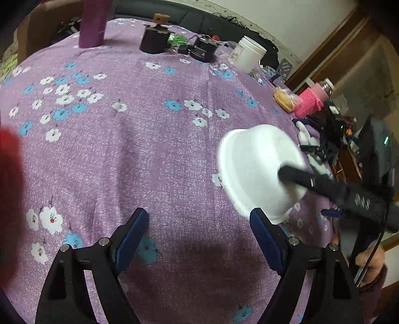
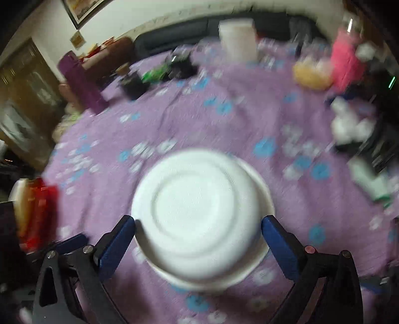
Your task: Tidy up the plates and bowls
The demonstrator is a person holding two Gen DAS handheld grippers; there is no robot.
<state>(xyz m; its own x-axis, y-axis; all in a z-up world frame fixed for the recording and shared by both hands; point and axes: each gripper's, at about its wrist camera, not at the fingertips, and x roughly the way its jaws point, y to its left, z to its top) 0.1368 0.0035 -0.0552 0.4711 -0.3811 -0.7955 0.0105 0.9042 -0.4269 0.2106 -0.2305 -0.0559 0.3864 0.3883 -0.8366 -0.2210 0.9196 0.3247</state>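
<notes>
Purple flowered cloth covers your table (image 2: 286, 119); the upturned white bowl (image 2: 199, 211) sits between your right hand-held gripper (image 2: 198, 228), jaws spread wide, unclenched. Close off-centre and it could slide away.

A purple floral tablecloth (image 1: 139, 154) carries, along its far edge, a tall purple cylinder (image 1: 93, 23), two dark round containers (image 1: 155, 40), a white tub (image 1: 250, 54), a pink box (image 1: 310, 103) and a bagged yellow roll (image 1: 283, 99).
</notes>
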